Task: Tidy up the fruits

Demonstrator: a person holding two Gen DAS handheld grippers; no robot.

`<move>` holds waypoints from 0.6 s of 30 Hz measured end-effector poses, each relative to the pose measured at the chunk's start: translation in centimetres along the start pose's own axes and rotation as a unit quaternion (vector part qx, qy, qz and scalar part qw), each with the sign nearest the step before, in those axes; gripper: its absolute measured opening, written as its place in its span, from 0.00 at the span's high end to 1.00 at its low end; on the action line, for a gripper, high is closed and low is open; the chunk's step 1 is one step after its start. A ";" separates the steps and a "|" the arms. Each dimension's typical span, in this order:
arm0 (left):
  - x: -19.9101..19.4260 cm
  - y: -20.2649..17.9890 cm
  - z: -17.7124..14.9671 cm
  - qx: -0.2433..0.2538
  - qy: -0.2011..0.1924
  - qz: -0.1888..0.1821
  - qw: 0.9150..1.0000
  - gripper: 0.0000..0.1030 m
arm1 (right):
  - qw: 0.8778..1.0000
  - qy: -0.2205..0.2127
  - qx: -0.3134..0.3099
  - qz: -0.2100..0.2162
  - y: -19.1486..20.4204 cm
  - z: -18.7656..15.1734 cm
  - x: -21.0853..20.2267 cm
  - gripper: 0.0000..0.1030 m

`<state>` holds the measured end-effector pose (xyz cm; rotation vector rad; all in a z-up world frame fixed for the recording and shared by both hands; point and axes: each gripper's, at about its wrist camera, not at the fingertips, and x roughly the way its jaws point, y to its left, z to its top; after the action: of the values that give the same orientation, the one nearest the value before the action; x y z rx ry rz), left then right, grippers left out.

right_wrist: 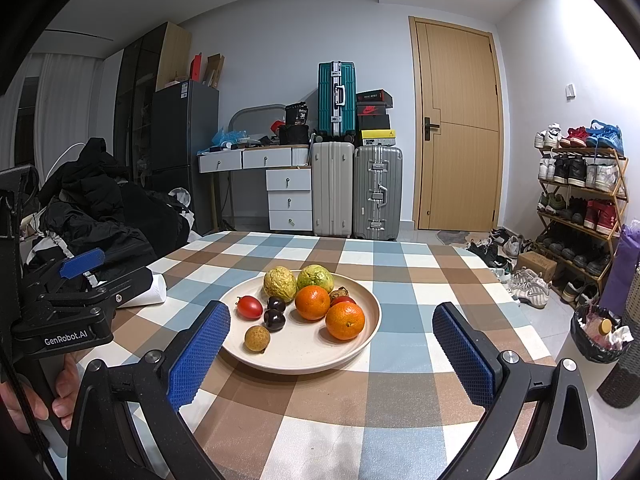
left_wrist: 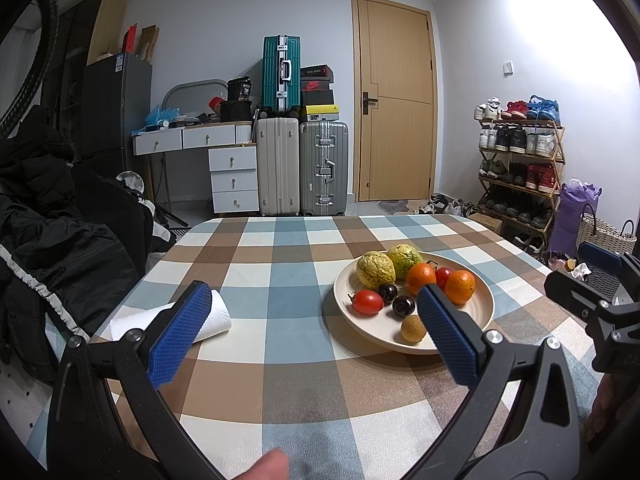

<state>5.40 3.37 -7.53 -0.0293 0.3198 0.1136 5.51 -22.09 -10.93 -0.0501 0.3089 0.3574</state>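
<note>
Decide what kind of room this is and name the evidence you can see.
Probably a lived-in room of a small flat, near the entrance: a shoe rack beside the door, stacked suitcases, and a checked-cloth table with a fruit plate.

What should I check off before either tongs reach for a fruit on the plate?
1. Left tongs open: ok, blue pads wide apart, nothing between them.
2. Right tongs open: ok, also empty.
3. Plate steady on the checked tablecloth: ok, flat and well inside the edge.
4. Fruits free to pick: ok for the small brown fruit at the near rim; the two oranges and the dark cherries sit close together.
5. Place to sort the fruit into: cannot tell, no second dish in view.
6. Obstacles: ok, the paper towel roll lies left, apart from the plate.
</note>
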 end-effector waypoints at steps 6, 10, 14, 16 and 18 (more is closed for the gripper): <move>-0.2 -0.1 0.1 0.000 0.000 0.000 1.000 0.00 | 1.000 0.000 0.000 0.000 0.0 0.0 0.0 0.00; -0.2 -0.1 0.1 0.000 0.000 0.000 1.000 0.00 | 1.000 0.000 0.000 0.000 0.0 0.0 0.0 0.00; -0.2 0.0 0.1 0.000 0.000 0.000 1.000 0.00 | 1.000 0.000 0.000 0.000 0.0 0.0 0.0 0.00; -0.2 0.0 0.1 0.000 0.000 0.000 1.000 0.00 | 1.000 0.000 0.000 0.000 0.0 0.0 -0.1 0.00; 0.0 0.0 0.0 0.000 0.000 0.000 1.000 0.00 | 1.000 0.000 0.000 0.000 0.0 0.0 0.0 0.00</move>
<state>5.39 3.37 -7.53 -0.0291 0.3190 0.1133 5.48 -22.11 -10.91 -0.0500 0.3087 0.3574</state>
